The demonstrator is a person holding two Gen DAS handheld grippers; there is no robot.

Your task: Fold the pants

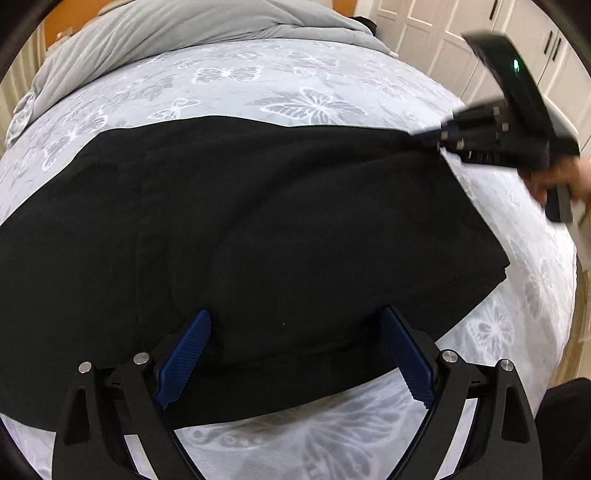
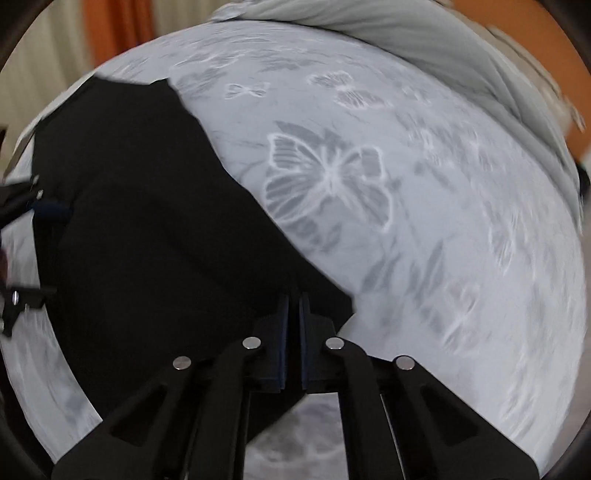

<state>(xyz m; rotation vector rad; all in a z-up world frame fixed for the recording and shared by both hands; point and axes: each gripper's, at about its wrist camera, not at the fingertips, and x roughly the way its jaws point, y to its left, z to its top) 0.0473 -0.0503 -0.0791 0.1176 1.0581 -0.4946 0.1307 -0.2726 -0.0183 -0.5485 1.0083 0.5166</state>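
Observation:
Black pants point(image 1: 258, 221) lie flat across a bed sheet point(image 1: 258, 85) printed with butterflies. My left gripper point(image 1: 295, 312) hovers over their near edge, open, its blue pads point(image 1: 188, 354) wide apart with nothing pinched. In the left wrist view my right gripper point(image 1: 441, 142) sits at the pants' far right corner, where the cloth is drawn to a point. The right wrist view shows that gripper point(image 2: 293, 297) shut on the pants point(image 2: 155, 240) at a corner. There the left gripper point(image 2: 48, 254) shows at the left edge, open.
A rumpled grey duvet point(image 1: 184, 29) is bunched along the far side of the bed. White cabinet doors point(image 1: 443, 33) stand beyond the bed on the right. A hand point(image 1: 565, 177) grips the right tool. The bed's right edge drops to a wooden floor point(image 1: 581, 295).

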